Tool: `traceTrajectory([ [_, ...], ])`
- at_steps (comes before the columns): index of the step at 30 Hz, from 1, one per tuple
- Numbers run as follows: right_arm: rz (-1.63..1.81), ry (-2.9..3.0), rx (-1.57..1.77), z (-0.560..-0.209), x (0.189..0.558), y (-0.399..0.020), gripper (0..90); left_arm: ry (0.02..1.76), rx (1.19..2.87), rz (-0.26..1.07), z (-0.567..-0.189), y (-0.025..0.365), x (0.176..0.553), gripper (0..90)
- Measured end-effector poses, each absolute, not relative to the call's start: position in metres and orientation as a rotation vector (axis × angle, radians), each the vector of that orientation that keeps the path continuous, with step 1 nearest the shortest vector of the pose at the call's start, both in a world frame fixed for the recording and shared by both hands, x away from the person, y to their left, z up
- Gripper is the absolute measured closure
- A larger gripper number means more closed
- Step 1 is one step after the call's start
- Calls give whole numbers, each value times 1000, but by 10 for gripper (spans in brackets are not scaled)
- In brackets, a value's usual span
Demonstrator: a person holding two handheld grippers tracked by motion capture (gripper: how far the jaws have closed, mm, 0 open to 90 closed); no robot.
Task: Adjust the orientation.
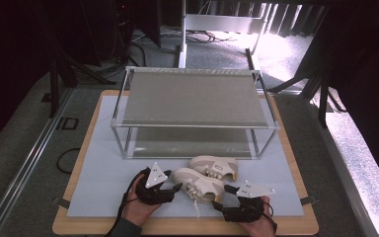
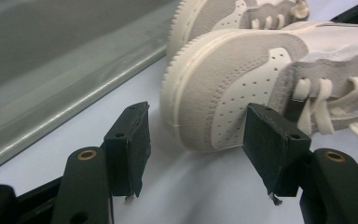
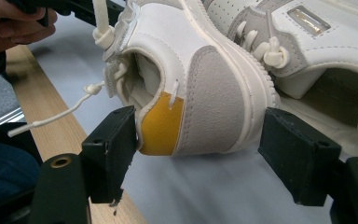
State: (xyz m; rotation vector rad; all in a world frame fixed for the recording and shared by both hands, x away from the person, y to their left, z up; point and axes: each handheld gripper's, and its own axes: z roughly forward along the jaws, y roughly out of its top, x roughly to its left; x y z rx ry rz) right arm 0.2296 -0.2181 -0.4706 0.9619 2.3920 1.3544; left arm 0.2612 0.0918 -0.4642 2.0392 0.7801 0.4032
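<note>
Near shoe [image 1: 197, 183] lies lengthwise before the rack [image 1: 192, 98]; left gripper [image 1: 175, 187] straddles its toe, right gripper [image 1: 225, 193] its heel; both jaws open, not yet pressing.

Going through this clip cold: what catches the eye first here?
A pair of cream-and-grey sneakers lies at the table's near edge: the near sneaker with the left tongs at its toe and the right tongs at its yellow-patched heel, the far sneaker behind. Beyond them stands a two-tier metal shoe rack.
</note>
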Motion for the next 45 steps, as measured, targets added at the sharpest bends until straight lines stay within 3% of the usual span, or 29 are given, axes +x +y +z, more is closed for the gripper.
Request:
traceTrajectory([
  [17, 1349, 2345, 975, -462, 232, -213, 327, 799, 2014, 387, -465, 91, 264, 443],
  [23, 1315, 2361, 924, -465, 232, -214, 238, 799, 2012, 410, -466, 91, 267, 414],
  [29, 1258, 2395, 905, -472, 233, -212, 207, 797, 2011, 413, -467, 93, 266, 388],
  [45, 1236, 2397, 915, -473, 235, -210, 227, 806, 1987, 311, -473, 93, 272, 375],
])
